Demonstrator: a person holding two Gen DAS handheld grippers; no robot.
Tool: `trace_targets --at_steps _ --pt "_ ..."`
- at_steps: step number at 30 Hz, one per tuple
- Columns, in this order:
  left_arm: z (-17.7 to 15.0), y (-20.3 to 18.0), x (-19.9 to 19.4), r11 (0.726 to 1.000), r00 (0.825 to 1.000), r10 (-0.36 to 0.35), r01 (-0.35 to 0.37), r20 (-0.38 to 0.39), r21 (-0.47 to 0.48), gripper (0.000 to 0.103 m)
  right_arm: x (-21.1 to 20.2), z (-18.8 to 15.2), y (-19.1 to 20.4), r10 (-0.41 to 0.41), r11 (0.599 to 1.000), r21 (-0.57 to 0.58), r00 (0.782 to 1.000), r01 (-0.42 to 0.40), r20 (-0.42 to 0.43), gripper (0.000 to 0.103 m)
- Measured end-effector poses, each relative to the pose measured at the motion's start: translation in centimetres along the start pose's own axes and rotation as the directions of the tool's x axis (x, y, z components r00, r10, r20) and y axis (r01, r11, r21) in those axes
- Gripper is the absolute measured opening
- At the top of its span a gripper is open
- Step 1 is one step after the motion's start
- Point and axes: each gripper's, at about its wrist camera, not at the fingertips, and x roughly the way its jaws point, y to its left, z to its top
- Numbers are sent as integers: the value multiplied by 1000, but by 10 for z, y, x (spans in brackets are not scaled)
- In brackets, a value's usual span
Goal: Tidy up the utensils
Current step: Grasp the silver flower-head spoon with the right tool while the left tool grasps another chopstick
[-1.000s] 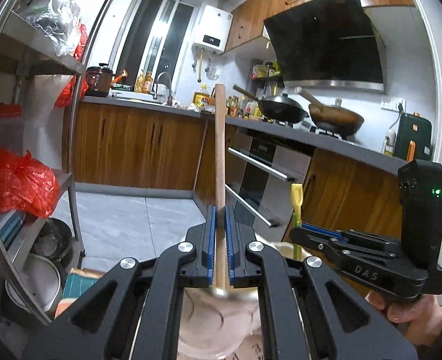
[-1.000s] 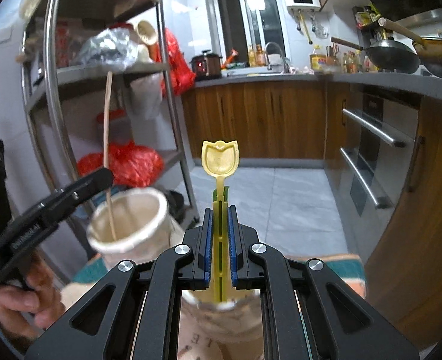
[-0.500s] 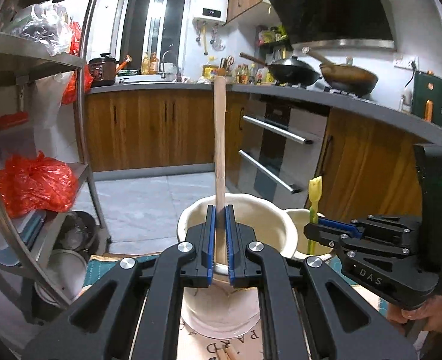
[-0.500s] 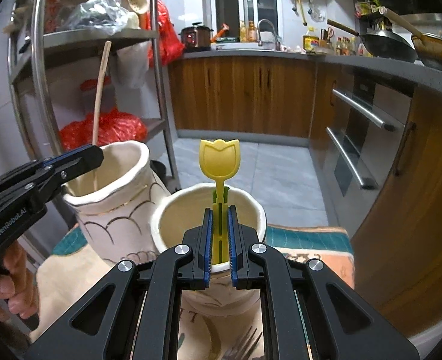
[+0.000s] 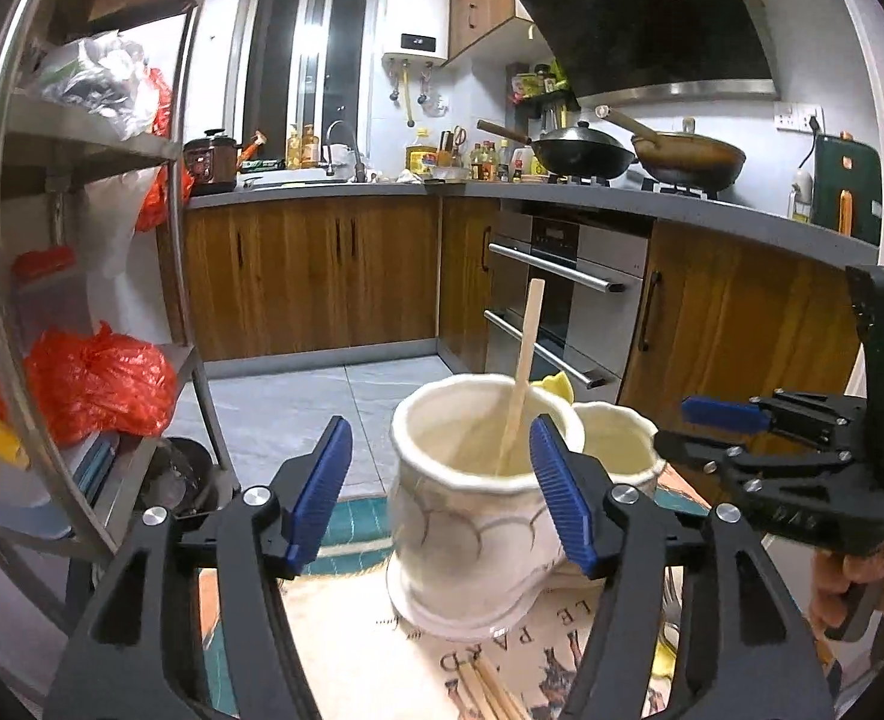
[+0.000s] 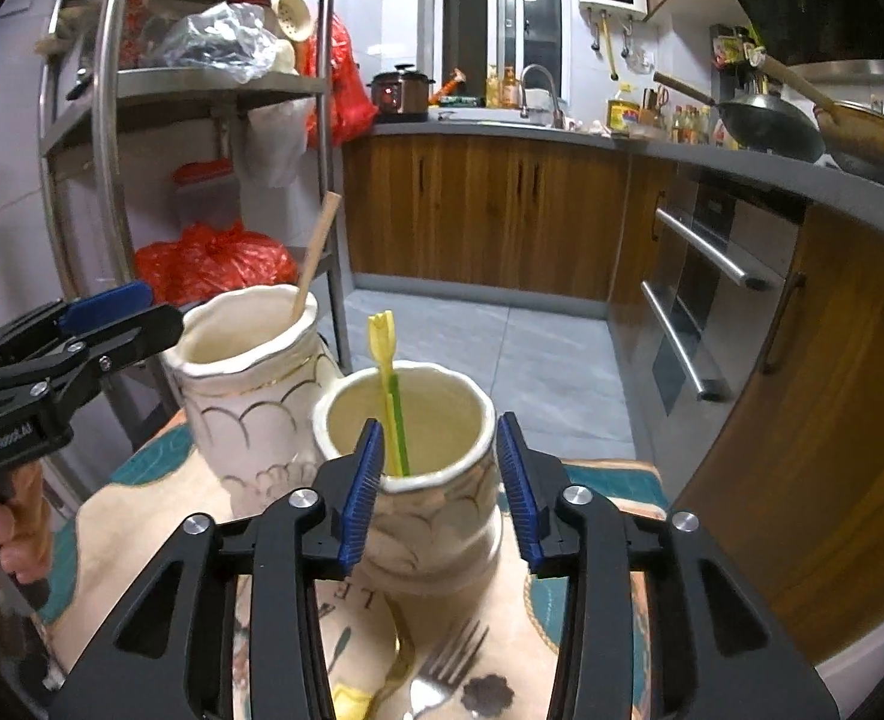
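Observation:
Two cream ceramic holders stand on a printed mat. A wooden-handled utensil (image 5: 521,381) leans inside the larger holder (image 5: 472,516), also in the right wrist view (image 6: 250,396). A yellow tulip-topped utensil (image 6: 389,384) stands in the smaller holder (image 6: 424,498). My left gripper (image 5: 439,483) is open and empty, its jaws on either side of the larger holder's rim. My right gripper (image 6: 439,483) is open and empty, its jaws on either side of the smaller holder. Each gripper shows in the other's view.
A metal fork (image 6: 442,669) lies on the mat (image 6: 136,546) in front of the smaller holder. Wooden chopsticks (image 5: 490,690) lie on the mat near the larger one. A steel shelf rack (image 5: 76,300) stands left. Kitchen cabinets and an oven are behind.
Both grippers lowered their utensils into the holders and opened. The wooden utensil now leans free in the larger holder and the yellow one stands free in the smaller.

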Motion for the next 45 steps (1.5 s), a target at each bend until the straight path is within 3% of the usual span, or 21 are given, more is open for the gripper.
trace_targets --at_steps 6,14,21,33,38,41,45 --pt "-21 16 -23 998 1000 -3 2 -17 -70 63 -26 -13 -10 8 1000 11 1000 -8 18 44" --pt "-56 22 -34 995 995 -31 22 -90 -100 64 -34 -38 -23 26 998 59 998 -23 -63 44" --pt "-88 19 -28 992 977 -53 28 -207 -120 63 -31 -65 -34 22 997 73 985 -9 -174 44" --pt "-122 -18 -20 998 931 -64 61 -360 -19 63 -40 -105 -43 70 993 112 956 -40 -285 43" --pt "-128 -25 -14 998 910 -51 58 -411 5 51 -42 -114 -41 85 992 117 945 -50 -317 38" --pt "-131 -23 -10 998 895 -56 59 -442 -6 35 -39 -118 -41 101 990 126 934 -61 -343 32" --pt "-135 -23 -7 998 882 -56 62 -467 -3 31 -32 -122 -41 126 986 152 920 -73 -372 31"
